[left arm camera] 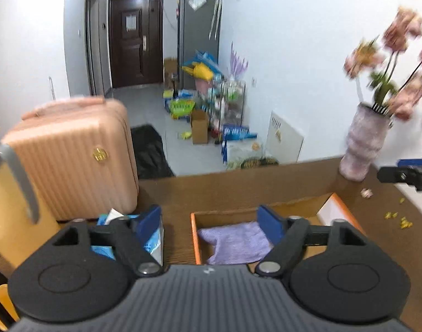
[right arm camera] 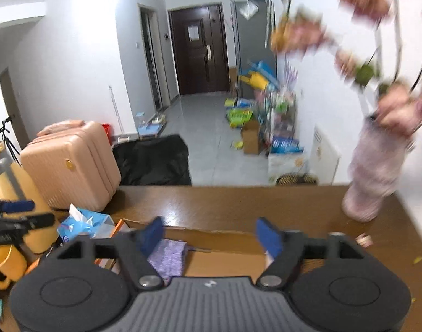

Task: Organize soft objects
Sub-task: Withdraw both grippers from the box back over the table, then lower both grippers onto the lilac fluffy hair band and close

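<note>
Two grippers, both wide open, w/ nothing in them. Left gripper (left arm camera: 209,222) hangs over the box (left arm camera: 195,238) on the brown table (left arm camera: 238,191) — its blue pads stand far apart, one on each side. Right gripper (right arm camera: 209,235) is just the same: pads spread, no cloth in between.

Purple cloth (left arm camera: 235,242) lies inside the box, flat on the bottom, near the left wall. From the right-side view it sits under the left pad, but not touching it, I think.

What could go wrong:

- Tall vase (left arm camera: 361,144) w/ pink flowers (left arm camera: 390,55) stands at the far right of the table, near the box. Flowers reach out wide & hang close to the right gripper. A fast swing to the right could hit a stem & tip the vase over. It looks top-heavy.
- Both pics are blurry, so things are prob moving quick. Quick moves make bumps more likely.
- Blue tissue pack (right arm camera: 85,224) sits just left of the box. Yellow cup (right arm camera: 6,265) & other stuff crowd the near left. A low sweep there could knock them off.
- Box walls are thin card — a pad could catch the rim & drag the box.
- Cloth is floppy. One corner may slip out if grabbed badly.
</note>
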